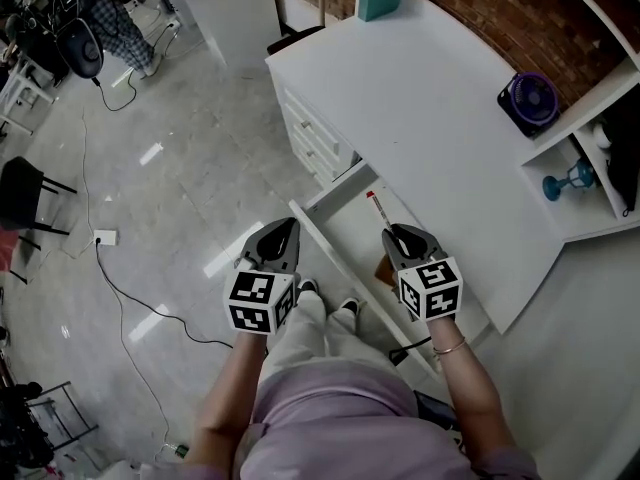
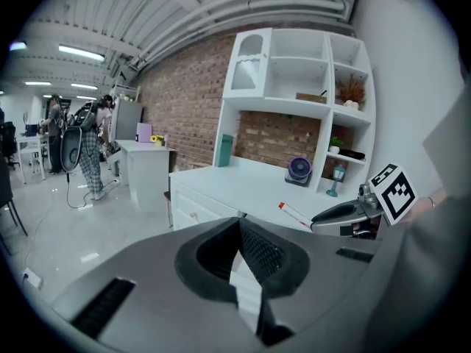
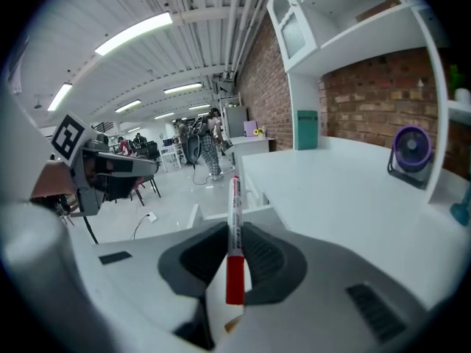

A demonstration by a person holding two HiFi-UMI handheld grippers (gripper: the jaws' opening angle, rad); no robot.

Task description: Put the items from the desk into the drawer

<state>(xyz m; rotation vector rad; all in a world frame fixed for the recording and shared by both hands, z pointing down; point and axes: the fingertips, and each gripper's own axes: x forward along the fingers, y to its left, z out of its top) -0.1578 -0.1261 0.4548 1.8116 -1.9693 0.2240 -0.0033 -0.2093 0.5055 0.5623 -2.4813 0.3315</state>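
The right gripper (image 3: 235, 231) has its jaws pinched on a white-and-red marker (image 3: 235, 197), which juts forward over the open drawer (image 1: 350, 220) under the white desk (image 1: 420, 98) — the left gripper (image 2: 240, 223), jaws pressed together and empty, hangs just left of the drawer's front.

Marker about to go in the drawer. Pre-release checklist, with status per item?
1. Marker clamped in the right gripper: ok.
2. Drawer open: ok.
3. Right gripper above the drawer opening: ok, as it appears in the head view.
4. Left gripper shut, empty, off to the side of the drawer: ok.
5. Free landing spot inside: cannot tell. A brown item lies there and the gripper hides much of the inside.
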